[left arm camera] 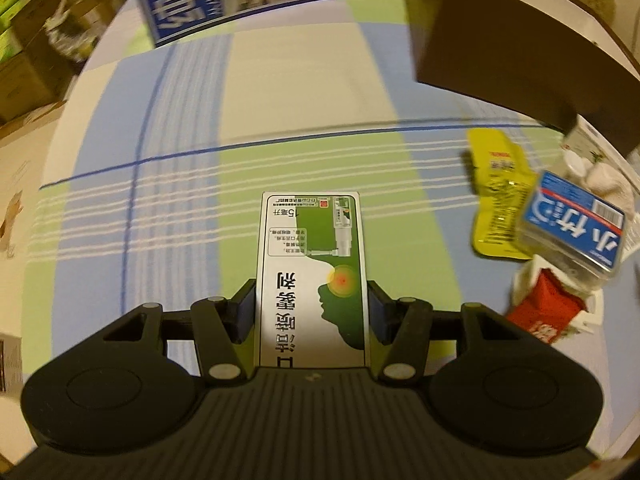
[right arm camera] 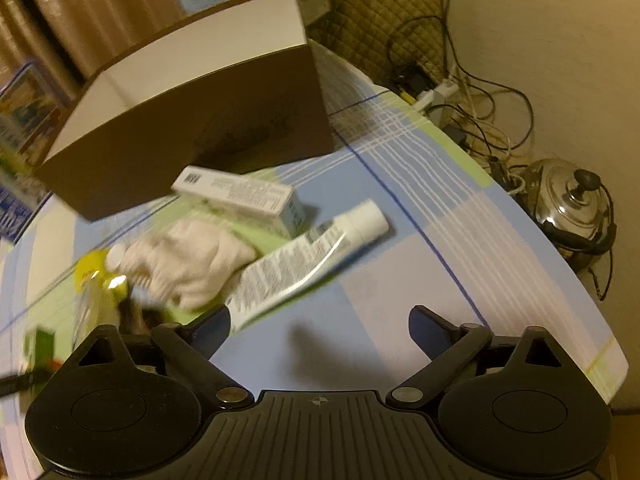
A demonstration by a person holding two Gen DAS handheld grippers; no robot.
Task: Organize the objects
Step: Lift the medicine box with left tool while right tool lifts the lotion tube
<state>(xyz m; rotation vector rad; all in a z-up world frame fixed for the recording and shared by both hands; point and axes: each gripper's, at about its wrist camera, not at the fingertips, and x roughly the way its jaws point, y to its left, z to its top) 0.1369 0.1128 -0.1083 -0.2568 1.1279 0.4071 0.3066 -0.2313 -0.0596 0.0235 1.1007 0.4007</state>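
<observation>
My left gripper [left arm camera: 311, 306] is shut on a white and green medicine box [left arm camera: 312, 264], held above the checked tablecloth [left arm camera: 192, 120]. To its right lie a yellow packet [left arm camera: 496, 196], a blue-labelled clear case [left arm camera: 572, 228] and a red and white carton [left arm camera: 548, 312]. A brown cardboard box [left arm camera: 500, 40] stands at the upper right. My right gripper [right arm camera: 320, 330] is open over the cloth with nothing between its fingers. Ahead of it lie a white tube [right arm camera: 304, 264], a white glove [right arm camera: 188, 264], a small white box [right arm camera: 240, 196] and a yellow item [right arm camera: 96, 276]. The open brown cardboard box [right arm camera: 192, 128] stands behind them.
A blue printed box [left arm camera: 180, 0] stands at the far edge of the table in the left wrist view. Right of the table edge, a metal pot [right arm camera: 572, 204] and tangled cables [right arm camera: 472, 92] sit on the floor. Cardboard boxes [left arm camera: 24, 60] are stacked to the left.
</observation>
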